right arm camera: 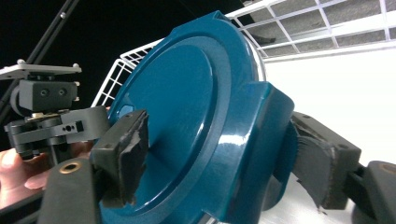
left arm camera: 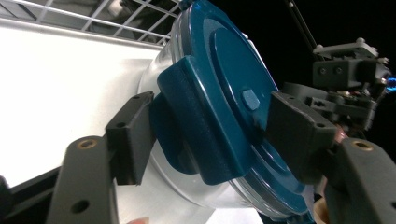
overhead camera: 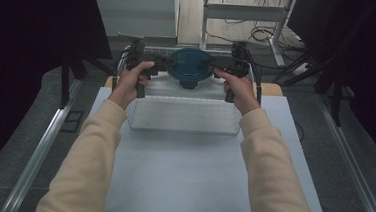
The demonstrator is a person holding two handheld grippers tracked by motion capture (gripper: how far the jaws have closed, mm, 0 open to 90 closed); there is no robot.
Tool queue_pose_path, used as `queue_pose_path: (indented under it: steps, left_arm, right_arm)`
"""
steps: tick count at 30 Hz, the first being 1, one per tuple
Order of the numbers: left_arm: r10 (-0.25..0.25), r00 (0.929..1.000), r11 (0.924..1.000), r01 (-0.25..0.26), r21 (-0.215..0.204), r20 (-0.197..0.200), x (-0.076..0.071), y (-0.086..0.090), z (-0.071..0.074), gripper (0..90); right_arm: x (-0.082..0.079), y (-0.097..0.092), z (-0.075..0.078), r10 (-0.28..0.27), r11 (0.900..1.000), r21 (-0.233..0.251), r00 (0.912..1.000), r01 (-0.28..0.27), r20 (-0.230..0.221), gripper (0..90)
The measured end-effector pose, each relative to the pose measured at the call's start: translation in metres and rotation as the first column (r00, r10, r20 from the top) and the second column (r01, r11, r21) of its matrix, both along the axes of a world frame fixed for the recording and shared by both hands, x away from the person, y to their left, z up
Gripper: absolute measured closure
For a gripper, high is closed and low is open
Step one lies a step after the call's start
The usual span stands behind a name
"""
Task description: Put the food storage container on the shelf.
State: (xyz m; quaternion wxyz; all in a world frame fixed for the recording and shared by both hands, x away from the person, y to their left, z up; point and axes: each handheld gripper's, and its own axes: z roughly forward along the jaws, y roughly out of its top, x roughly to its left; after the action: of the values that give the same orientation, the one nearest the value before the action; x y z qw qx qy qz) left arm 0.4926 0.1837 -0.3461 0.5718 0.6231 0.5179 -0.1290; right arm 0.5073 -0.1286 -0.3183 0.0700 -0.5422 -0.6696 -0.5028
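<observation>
Tongs (overhead camera: 165,64) and (overhead camera: 217,68) spread at nine and three o'clock astride a blue-lidded container (overhead camera: 191,68), pads off its clasps, above the wire basket (overhead camera: 183,114); no lettering legible.

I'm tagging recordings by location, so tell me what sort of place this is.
Probably a lab or recording workspace, not a home: a pale blue table board framed by dark curtains, loose cables on the floor behind, and a metal rail alongside.
</observation>
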Motion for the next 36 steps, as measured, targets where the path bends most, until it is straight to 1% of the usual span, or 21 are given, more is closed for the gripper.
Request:
queue_pose_path:
  steps: [1,2,3,5,7,9,10,11,13,14,16,17,19,21,23,25,28,29,32,34,36]
  left_arm:
    - [0.021,0.9998,0.9996,-0.021,0.019,0.008,-0.002,-0.001,0.000,28.5]
    - [0.029,0.9994,0.9992,-0.030,0.028,0.017,-0.003,-0.001,0.000,25.3]
    - [0.034,0.9990,0.9987,-0.035,0.037,0.028,-0.004,-0.001,0.000,23.2]
    - [0.046,0.9974,0.9968,-0.050,0.062,0.055,-0.009,0.001,0.001,20.7]
    - [0.059,0.9946,0.9938,-0.067,0.089,0.085,-0.016,0.004,0.004,20.4]
    - [0.078,0.9879,0.9873,-0.095,0.128,0.134,-0.026,0.008,0.009,20.5]
    - [0.086,0.9838,0.9859,-0.107,0.129,0.157,-0.033,0.011,0.011,20.8]
    - [0.087,0.9812,0.9867,-0.109,0.121,0.172,-0.039,0.014,0.013,20.9]
    - [0.085,0.9770,0.9871,-0.110,0.117,0.196,-0.051,0.020,0.014,21.1]
    - [0.082,0.9753,0.9870,-0.108,0.119,0.205,-0.056,0.022,0.014,21.3]
    - [0.074,0.9715,0.9857,-0.105,0.131,0.225,-0.069,0.026,0.013,21.7]
    - [0.070,0.9701,0.9849,-0.105,0.138,0.232,-0.073,0.027,0.012,21.6]
    - [0.062,0.9685,0.9821,-0.102,0.158,0.241,-0.082,0.028,0.009,21.4]
    - [0.052,0.9654,0.9790,-0.100,0.178,0.255,-0.091,0.030,0.006,21.4]
    - [0.049,0.9625,0.9767,-0.102,0.189,0.267,-0.100,0.031,0.003,21.5]
    - [0.047,0.9593,0.9736,-0.106,0.202,0.278,-0.111,0.034,-0.001,21.7]
    - [0.049,0.9524,0.9635,-0.125,0.237,0.301,-0.130,0.036,-0.008,22.1]
    - [0.047,0.9502,0.9618,-0.126,0.243,0.308,-0.137,0.037,-0.010,22.2]
    - [0.038,0.9468,0.9610,-0.122,0.248,0.320,-0.158,0.041,-0.018,22.3]
    - [0.033,0.9453,0.9600,-0.121,0.253,0.324,-0.172,0.043,-0.026,22.4]
    - [0.034,0.9480,0.9616,-0.117,0.248,0.317,-0.185,0.044,-0.036,22.4]
  right_arm:
    - [-0.001,0.002,0.001,-0.012,0.9995,-0.028,0.9998,0.012,0.016,14.7]
    - [-0.003,0.005,0.002,-0.018,0.9979,-0.062,0.9992,0.020,0.034,10.3]
    - [-0.006,0.007,0.003,-0.017,0.9954,-0.093,0.9985,0.022,0.053,8.0]
    - [-0.012,0.009,0.007,-0.021,0.9888,-0.146,0.9958,0.034,0.089,6.3]
    - [-0.020,0.011,0.012,-0.018,0.9776,-0.206,0.9914,0.045,0.129,4.2]
    - [-0.027,0.010,0.017,-0.024,0.9677,-0.244,0.9883,0.061,0.150,3.9]
    - [-0.032,0.010,0.019,-0.024,0.9620,-0.263,0.9834,0.072,0.180,4.0]
    - [-0.038,0.008,0.022,-0.014,0.9606,-0.268,0.9760,0.074,0.217,4.2]
    - [-0.047,0.005,0.024,0.003,0.9623,-0.264,0.9681,0.065,0.250,5.1]
    - [-0.053,0.003,0.024,0.027,0.9638,-0.263,0.9638,0.046,0.265,5.9]
    - [-0.062,0.000,0.023,0.055,0.9628,-0.269,0.9557,0.026,0.289,6.6]
    - [-0.067,-0.002,0.021,0.072,0.9594,-0.282,0.9518,0.015,0.298,6.7]
    - [-0.074,-0.005,0.019,0.092,0.9540,-0.300,0.9474,0.004,0.306,7.3]
    - [-0.080,-0.010,0.016,0.104,0.9486,-0.317,0.9411,0.003,0.322,8.0]
    - [-0.086,-0.015,0.012,0.116,0.9486,-0.316,0.9357,-0.005,0.333,8.7]
    - [-0.094,-0.021,0.007,0.130,0.9486,-0.316,0.9305,-0.016,0.343,9.4]
    - [-0.109,-0.030,-0.002,0.151,0.9491,-0.313,0.9217,-0.034,0.357,10.3]
    - [-0.114,-0.033,-0.006,0.159,0.9465,-0.321,0.9178,-0.037,0.364,10.4]
    - [-0.135,-0.043,-0.018,0.178,0.9369,-0.348,0.9037,-0.035,0.390,10.7]
    - [-0.150,-0.050,-0.028,0.184,0.9340,-0.356,0.8970,-0.033,0.402,10.9]
    - [-0.166,-0.057,-0.040,0.196,0.9295,-0.367,0.8903,-0.036,0.411,11.0]
